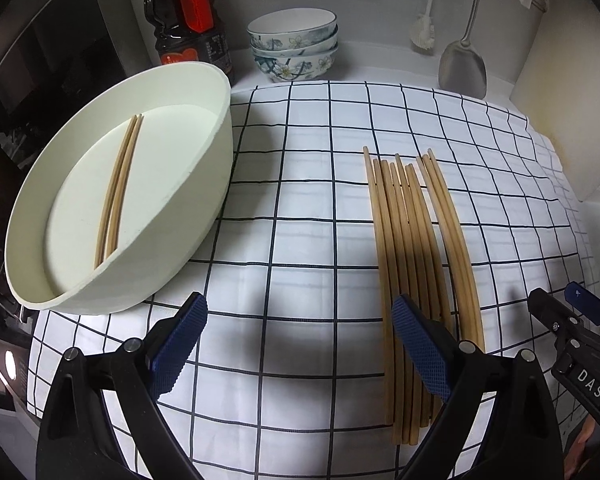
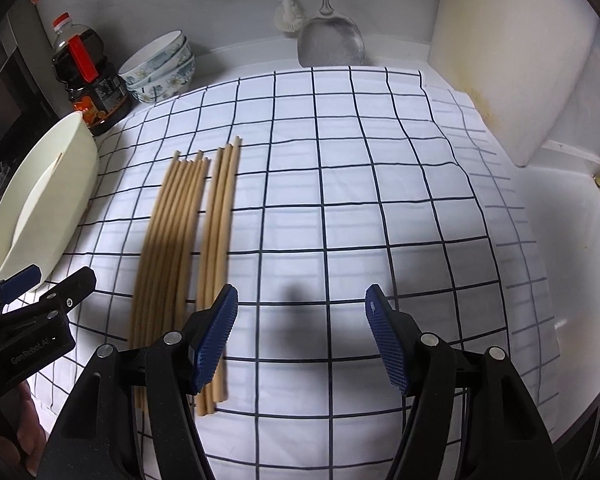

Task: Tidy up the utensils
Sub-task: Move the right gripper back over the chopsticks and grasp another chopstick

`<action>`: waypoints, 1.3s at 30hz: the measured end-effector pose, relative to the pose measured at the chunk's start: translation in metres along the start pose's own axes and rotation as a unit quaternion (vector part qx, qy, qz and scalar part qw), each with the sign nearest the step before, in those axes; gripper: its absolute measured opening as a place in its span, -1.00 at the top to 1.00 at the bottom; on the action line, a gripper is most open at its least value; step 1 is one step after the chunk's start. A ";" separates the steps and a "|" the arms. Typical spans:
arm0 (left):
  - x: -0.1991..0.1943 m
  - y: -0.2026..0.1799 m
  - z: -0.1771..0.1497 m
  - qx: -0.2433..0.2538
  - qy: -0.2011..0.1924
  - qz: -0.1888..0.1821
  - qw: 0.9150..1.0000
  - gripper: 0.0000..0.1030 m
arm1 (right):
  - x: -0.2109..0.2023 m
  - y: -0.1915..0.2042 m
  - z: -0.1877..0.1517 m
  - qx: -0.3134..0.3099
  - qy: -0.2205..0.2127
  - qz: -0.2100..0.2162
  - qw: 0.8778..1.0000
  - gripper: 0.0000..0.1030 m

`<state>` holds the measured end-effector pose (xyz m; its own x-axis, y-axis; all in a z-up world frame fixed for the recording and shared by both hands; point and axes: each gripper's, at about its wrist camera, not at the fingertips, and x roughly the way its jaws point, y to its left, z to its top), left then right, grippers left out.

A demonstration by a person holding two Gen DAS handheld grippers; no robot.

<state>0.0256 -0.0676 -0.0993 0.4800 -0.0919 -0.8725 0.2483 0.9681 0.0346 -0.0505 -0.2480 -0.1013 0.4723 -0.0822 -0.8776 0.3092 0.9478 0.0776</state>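
Several wooden chopsticks (image 1: 416, 248) lie side by side on the checked cloth (image 1: 300, 208); they also show in the right wrist view (image 2: 180, 240). Two chopsticks (image 1: 118, 192) lie inside the white oval tub (image 1: 188, 200) on the left. My left gripper (image 1: 300, 344) is open and empty above the cloth, its right finger over the near ends of the pile. My right gripper (image 2: 300, 336) is open and empty, just right of the pile, its left finger over the rightmost sticks. The right gripper's tip (image 1: 556, 312) shows at the left view's right edge.
A soy sauce bottle (image 1: 188, 16), stacked floral bowls (image 1: 294, 44), a hanging brush (image 1: 424, 32) and a metal spatula (image 1: 462, 64) stand along the back wall. A white board (image 1: 572, 112) leans at the right. The tub (image 2: 40, 200) sits at the cloth's left edge.
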 end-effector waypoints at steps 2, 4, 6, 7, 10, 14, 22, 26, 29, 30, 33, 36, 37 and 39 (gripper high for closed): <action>0.003 -0.002 0.000 0.000 0.000 0.001 1.000 -0.79 | 0.004 -0.002 0.000 0.001 0.001 0.000 1.000 -0.24; 0.006 -0.003 0.000 0.000 0.000 0.000 1.000 -0.79 | 0.008 -0.003 0.000 0.001 0.001 0.000 1.000 -0.24; 0.008 -0.003 0.001 -0.001 0.000 0.000 1.000 -0.79 | 0.012 -0.004 0.001 0.003 0.001 -0.001 1.000 -0.24; 0.010 -0.003 0.001 -0.001 0.000 0.000 1.000 -0.79 | 0.014 -0.004 0.001 0.003 0.001 0.000 1.000 -0.24; 0.014 -0.004 0.000 0.001 -0.001 0.001 1.000 -0.79 | 0.018 -0.004 0.002 0.005 0.000 0.002 1.000 -0.24; 0.020 -0.005 0.001 0.000 -0.002 0.002 1.000 -0.79 | 0.023 -0.003 0.002 0.005 -0.001 0.004 1.000 -0.24; 0.028 -0.010 -0.002 0.001 -0.002 0.000 1.000 -0.79 | 0.034 0.000 -0.003 0.002 0.001 0.023 1.000 -0.24; 0.029 -0.009 -0.003 -0.001 -0.003 0.000 1.000 -0.79 | 0.036 0.007 -0.003 -0.008 -0.001 0.032 0.999 -0.24; 0.029 -0.007 -0.004 -0.006 -0.004 0.000 1.000 -0.79 | 0.037 0.013 -0.002 -0.019 -0.003 0.036 0.999 -0.24; 0.029 -0.006 -0.004 -0.008 -0.004 -0.001 1.000 -0.79 | 0.037 0.015 -0.002 -0.021 -0.003 0.036 0.999 -0.23; 0.029 -0.006 -0.005 -0.009 -0.003 -0.001 1.000 -0.79 | 0.038 0.018 -0.002 -0.031 -0.002 0.035 0.999 -0.23; 0.029 -0.006 -0.006 -0.009 -0.003 0.000 1.000 -0.79 | 0.039 0.020 -0.003 -0.037 -0.003 0.029 0.999 -0.23; 0.029 -0.006 -0.006 -0.010 -0.003 -0.001 1.000 -0.79 | 0.038 0.020 -0.003 -0.038 -0.003 0.028 0.999 -0.23; 0.029 -0.006 -0.006 -0.011 -0.003 -0.001 1.000 -0.79 | 0.038 0.021 -0.004 -0.041 -0.002 0.029 0.999 -0.23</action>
<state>0.0327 -0.0743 -0.1274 0.4839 -0.0946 -0.8700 0.2309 0.9727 0.0227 -0.0295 -0.2304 -0.1353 0.4902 -0.0281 -0.8712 0.2127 0.9731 0.0882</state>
